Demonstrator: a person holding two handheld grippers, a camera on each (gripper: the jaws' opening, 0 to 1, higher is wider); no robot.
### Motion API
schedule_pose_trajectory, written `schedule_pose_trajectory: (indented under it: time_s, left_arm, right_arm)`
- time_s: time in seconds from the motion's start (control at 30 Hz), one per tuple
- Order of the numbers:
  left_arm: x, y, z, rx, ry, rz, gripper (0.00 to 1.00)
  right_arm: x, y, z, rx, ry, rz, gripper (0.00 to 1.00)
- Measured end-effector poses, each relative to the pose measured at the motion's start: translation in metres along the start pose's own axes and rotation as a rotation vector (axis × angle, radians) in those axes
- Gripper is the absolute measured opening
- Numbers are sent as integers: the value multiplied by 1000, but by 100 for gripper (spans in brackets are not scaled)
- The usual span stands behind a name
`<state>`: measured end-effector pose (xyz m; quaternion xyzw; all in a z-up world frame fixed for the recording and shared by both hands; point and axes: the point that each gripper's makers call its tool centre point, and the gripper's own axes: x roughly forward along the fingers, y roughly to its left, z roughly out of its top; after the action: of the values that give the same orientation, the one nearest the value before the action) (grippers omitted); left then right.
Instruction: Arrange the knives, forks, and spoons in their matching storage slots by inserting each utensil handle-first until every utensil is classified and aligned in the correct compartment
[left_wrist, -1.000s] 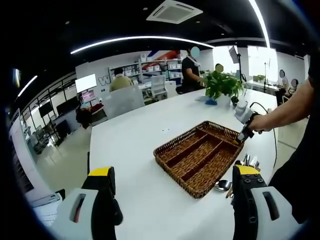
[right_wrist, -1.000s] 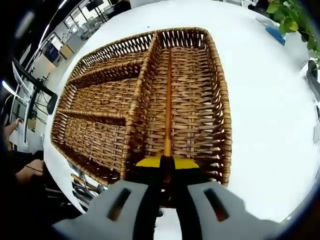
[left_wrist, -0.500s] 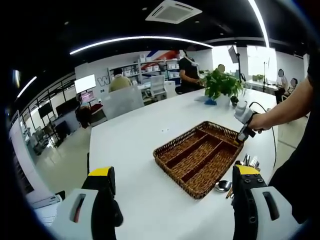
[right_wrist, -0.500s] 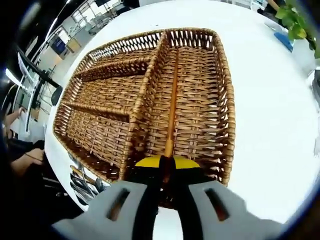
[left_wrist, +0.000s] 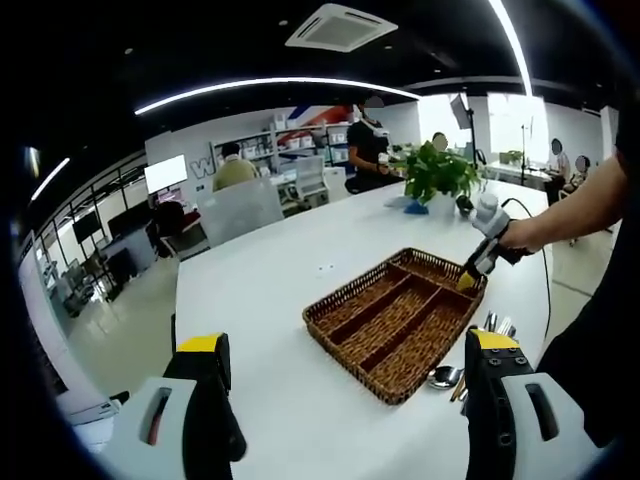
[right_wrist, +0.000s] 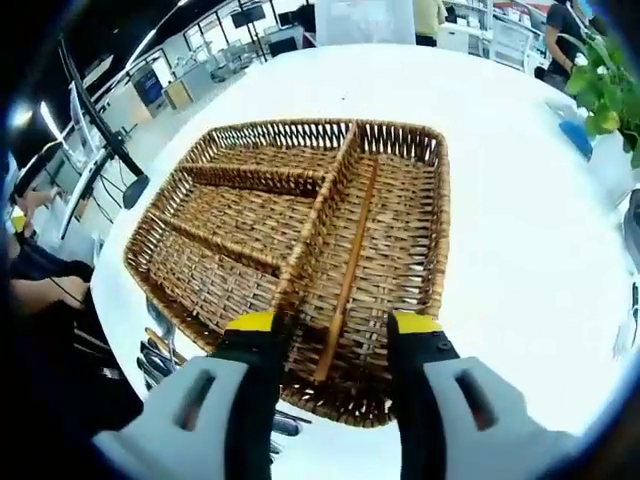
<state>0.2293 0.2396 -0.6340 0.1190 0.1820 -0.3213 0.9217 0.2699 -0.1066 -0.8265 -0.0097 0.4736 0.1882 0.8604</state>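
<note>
The right hand-held gripper (right_wrist: 335, 325) stands wide open over the basket (right_wrist: 215, 240). Between its jaws, a wooden-handled utensil (right_wrist: 348, 270) lies in the right compartment, long axis running straight away. The left hand-held gripper (left_wrist: 345, 345) is wide, empty, above the worktop (left_wrist: 260, 300).

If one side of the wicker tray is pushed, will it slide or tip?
The wicker tray would probably slide, not tip: it is low, wide, and lies flat on a smooth white table. It looks light, holding one wooden-handled utensil.

Both grippers (left_wrist: 345, 350) (right_wrist: 335, 325) agape, empty.
</note>
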Motion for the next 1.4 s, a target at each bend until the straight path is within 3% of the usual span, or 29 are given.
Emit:
schedule_pose_trajectory:
  time_s: [0.1, 0.17, 0.4, 0.47, 0.6, 0.77, 0.87, 1.0, 1.13, 1.27, 1.4]
  left_arm:
    - [2, -2, -1, -7, 5, -8, 99]
    - [3, -3, -1, -12, 3, -13, 99]
    - [4, -13, -7, -27, 7, -49, 99]
    - [4, -18, -8, -38, -3, -64, 99]
    - [4, -23, -12, -51, -6, -84, 99]
    - [3, -28, -15, -36, -8, -118, 99]
    - [4, -29, -14, -50, -22, -125, 99]
    - [7, -41, -14, -62, -23, -137, 99]
    - [12, -48, -22, -68, 0, -137, 99]
    - [15, -51, -21, -84, 17, -93, 99]
    - [14, -58, -14, -80, 5, -70, 99]
  right_arm:
    - [-5, 4, 8, -37, -38, 3, 59]
    - [-8, 6, 20, -105, -105, -8, 67]
    - [-28, 12, 40, -175, -210, -39, 100]
    - [-41, 17, 55, -183, -291, -23, 100]
    - [-70, 22, 71, -219, -369, -40, 100]
    - [-100, 29, 80, -242, -404, -43, 100]
    - [-119, 40, 86, -272, -455, -9, 100]
    - [-138, 44, 85, -312, -483, -9, 100]
    - [-147, 32, 79, -306, -504, -3, 100]
    - [-153, 21, 69, -278, -468, 7, 100]
    - [-162, 15, 66, -317, -481, -10, 100]
